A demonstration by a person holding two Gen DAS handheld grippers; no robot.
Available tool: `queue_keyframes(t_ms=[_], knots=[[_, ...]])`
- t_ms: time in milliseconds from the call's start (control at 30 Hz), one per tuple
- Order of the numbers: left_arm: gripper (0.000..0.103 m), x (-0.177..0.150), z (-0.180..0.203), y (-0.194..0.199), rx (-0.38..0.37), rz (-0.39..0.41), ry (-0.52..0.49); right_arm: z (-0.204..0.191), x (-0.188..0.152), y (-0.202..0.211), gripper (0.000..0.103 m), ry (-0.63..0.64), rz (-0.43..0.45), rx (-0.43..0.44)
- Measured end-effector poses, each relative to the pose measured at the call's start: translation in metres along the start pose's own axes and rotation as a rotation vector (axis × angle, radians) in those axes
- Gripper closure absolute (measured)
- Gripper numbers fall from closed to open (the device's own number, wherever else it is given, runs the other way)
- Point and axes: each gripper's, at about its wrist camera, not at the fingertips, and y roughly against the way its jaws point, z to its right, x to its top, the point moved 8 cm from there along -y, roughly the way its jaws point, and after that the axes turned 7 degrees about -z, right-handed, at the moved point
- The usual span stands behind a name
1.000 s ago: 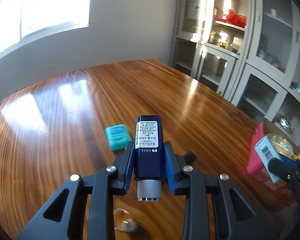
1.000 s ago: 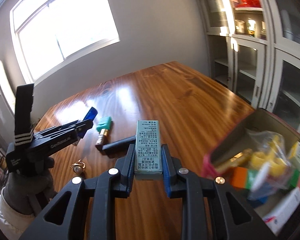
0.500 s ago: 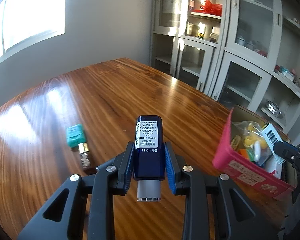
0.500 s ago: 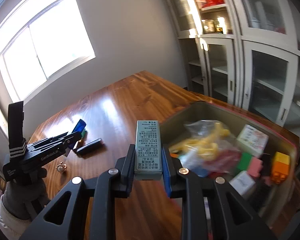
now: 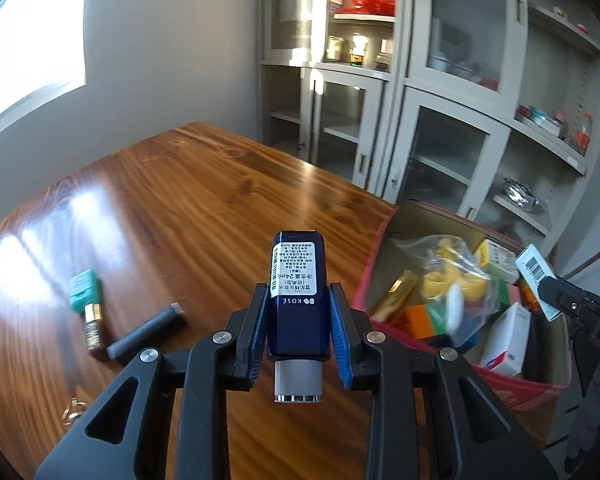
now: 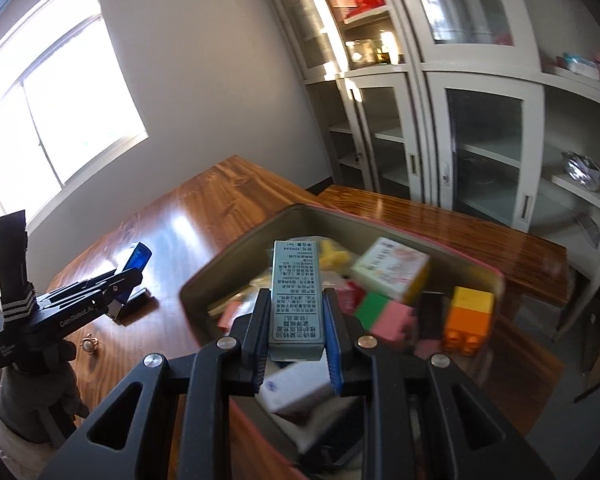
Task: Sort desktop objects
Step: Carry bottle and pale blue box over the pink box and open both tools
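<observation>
left gripper clamps a blue bottle; right gripper clamps a grey-green box above the crowded pink bin; a lipstick lies far left.

A glossy wooden table carried everything. On it lay a small teal-capped bottle, just beside a dark grey tube, with a small gold ring nearer the edge. A pink-sided box full of bright items sat at the table's right.
</observation>
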Motion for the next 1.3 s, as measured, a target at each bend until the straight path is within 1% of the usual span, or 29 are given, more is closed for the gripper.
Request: queue_keyframes(t_ms=[300, 467, 600, 800, 900, 967, 1000, 1033, 1200, 1267, 1300], knots=[[0.071, 0.009, 0.059, -0.01, -0.081, -0.011, -0.055, 0.034, -0.001, 0.015, 0.076, -0.039, 0.013, -0.031], [0.071, 0.01, 0.089, -0.019, -0.13, -0.025, -0.08, 0.044, -0.004, 0.015, 0.076, -0.057, 0.005, -0.038], [0.071, 0.012, 0.108, -0.025, -0.177, -0.029, -0.075, 0.047, -0.008, 0.013, 0.076, -0.07, -0.004, -0.033], [0.071, 0.009, 0.123, -0.037, -0.233, -0.055, -0.057, 0.044, -0.012, 0.011, 0.076, -0.065, -0.001, -0.042], [0.071, 0.007, 0.124, -0.04, -0.279, -0.072, -0.025, 0.044, -0.011, 0.012, 0.073, -0.074, 0.009, -0.026], [0.06, 0.006, 0.122, -0.042, -0.317, -0.089, 0.003, 0.043, -0.01, 0.013, 0.065, -0.08, 0.01, -0.015], [0.046, 0.006, 0.121, -0.042, -0.325, -0.088, 0.011, 0.043, -0.009, 0.013, 0.06, -0.085, 0.014, -0.011], [0.041, 0.007, 0.119, -0.039, -0.331, -0.075, 0.018, 0.043, -0.009, 0.014, 0.057, -0.088, 0.017, -0.011], [0.041, 0.011, 0.116, -0.025, -0.361, -0.033, 0.032, 0.042, -0.01, 0.016, 0.055, -0.103, 0.023, -0.008], [0.037, 0.012, 0.113, -0.021, -0.361, -0.021, 0.037, 0.04, -0.01, 0.016, 0.054, -0.107, 0.026, -0.005], [0.033, 0.013, 0.112, -0.02, -0.36, -0.018, 0.042, 0.04, -0.01, 0.016, 0.052, -0.108, 0.026, -0.004]])
